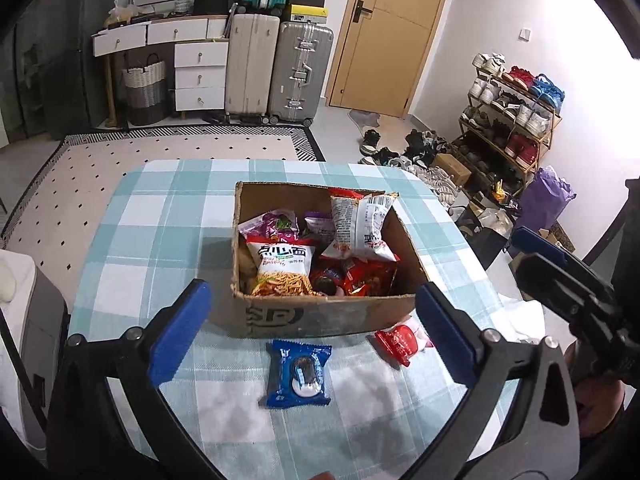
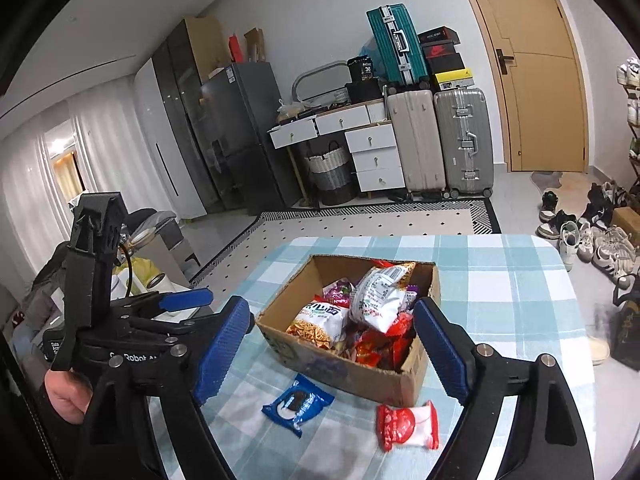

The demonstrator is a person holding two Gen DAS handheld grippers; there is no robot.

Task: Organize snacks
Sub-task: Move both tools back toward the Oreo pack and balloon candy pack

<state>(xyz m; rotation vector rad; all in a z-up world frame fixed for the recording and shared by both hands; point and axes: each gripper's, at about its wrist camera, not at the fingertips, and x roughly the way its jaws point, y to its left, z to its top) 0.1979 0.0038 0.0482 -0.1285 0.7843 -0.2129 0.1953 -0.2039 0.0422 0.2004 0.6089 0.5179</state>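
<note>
A: where are the snacks?
B: mostly in the cardboard box (image 1: 320, 314) mid-tabletop (image 1: 160, 216). A blue cookie pack (image 1: 298, 374) and red-white pack (image 1: 400, 340) lie by its near side.
A: grippers?
B: left gripper (image 1: 314, 334) and right gripper (image 2: 334, 354) both spread wide, holding nothing.

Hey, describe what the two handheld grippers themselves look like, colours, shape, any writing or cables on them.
Both are black plastic frames with silver bolt heads and two fingers faced with ribbed blue pads. The left gripper shows triangular cutouts in its finger arms; seen from the right wrist view it carries white lettering, partly hidden, an upright black mount and a dark cable. The right gripper has the same build. No sleeves are visible.
</note>
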